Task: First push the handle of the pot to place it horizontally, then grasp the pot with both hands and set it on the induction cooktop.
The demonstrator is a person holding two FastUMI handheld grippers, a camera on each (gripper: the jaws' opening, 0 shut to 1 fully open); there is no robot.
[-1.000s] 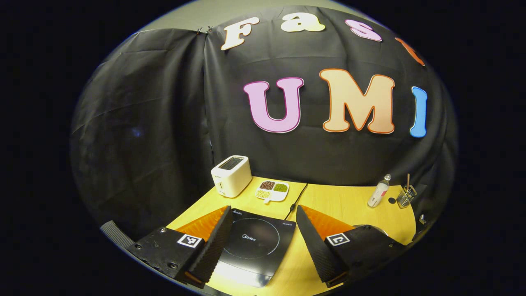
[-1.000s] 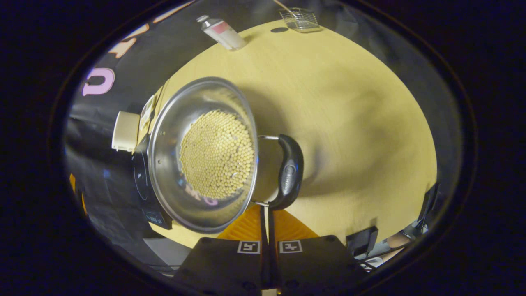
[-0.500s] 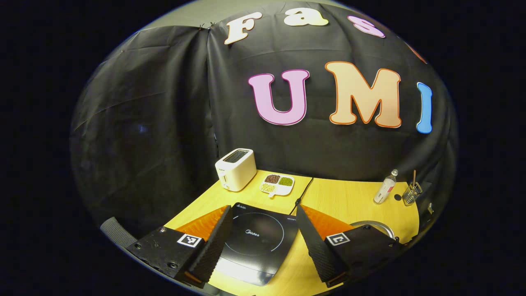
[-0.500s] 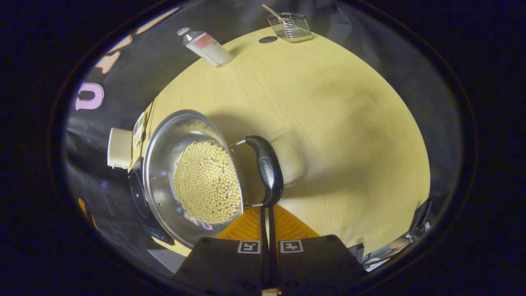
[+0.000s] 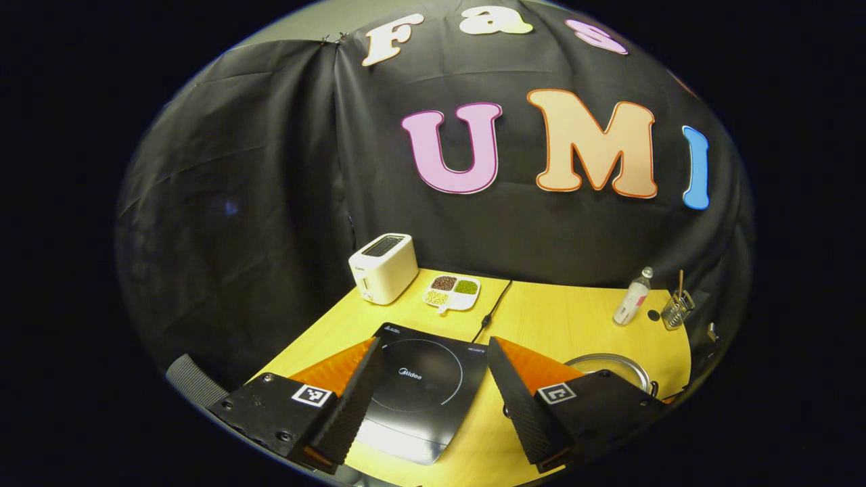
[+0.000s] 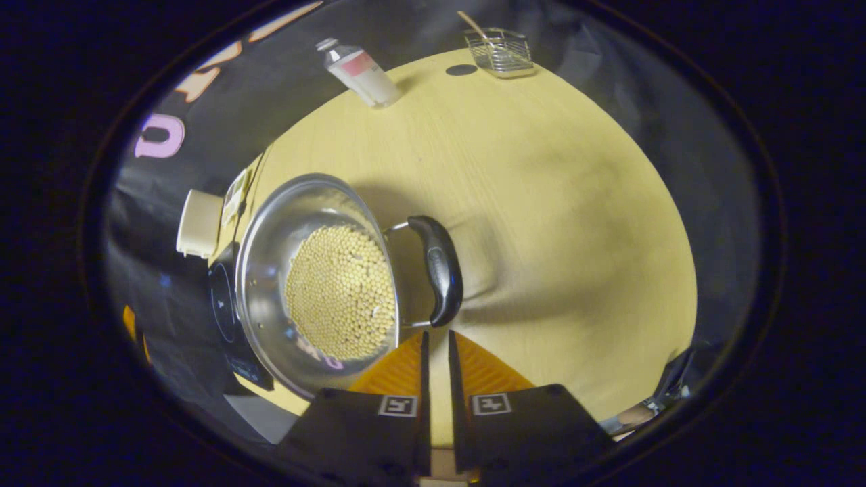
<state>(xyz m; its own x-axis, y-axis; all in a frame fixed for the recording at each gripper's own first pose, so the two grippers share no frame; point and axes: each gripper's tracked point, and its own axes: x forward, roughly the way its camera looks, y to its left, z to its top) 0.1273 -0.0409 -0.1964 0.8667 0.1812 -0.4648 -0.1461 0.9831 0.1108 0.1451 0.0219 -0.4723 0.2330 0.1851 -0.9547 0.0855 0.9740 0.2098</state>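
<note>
**A:** Where is the pot right now?

**B:** The pot (image 6: 318, 277) sits on the yellow tabletop (image 6: 541, 203), full of pale round beans. In the right gripper view it lies just left of centre, and its black handle (image 6: 440, 267) sticks out to the right side on two wire arms. The induction cooktop (image 6: 226, 311) lies just beyond the pot's left edge, partly hidden by it.

**A:** And the right gripper?

**B:** The right gripper (image 6: 435, 338) hangs just near of the handle, not touching it. Its fingers stand slightly parted with a narrow slit between them, and nothing is held there.

**A:** What about the other one?

**B:** The left gripper (image 5: 433, 355) hovers over the near edge of the tabletop, fingers spread wide and released, with the cooktop (image 5: 419, 389) showing between them. The pot's rim (image 5: 609, 365) peeks out behind the right finger, to the right of the cooktop.

**A:** Anything else on the tabletop?

**B:** At the far side, a white toaster (image 5: 382, 267) on the left, then a divided dish of beans (image 5: 452, 292) beside it. A black cord (image 5: 494, 308) runs from the far edge toward the cooktop. At the far right stand a bottle (image 5: 631, 297) and a wire holder (image 5: 675, 308) with a stick in it.
</note>
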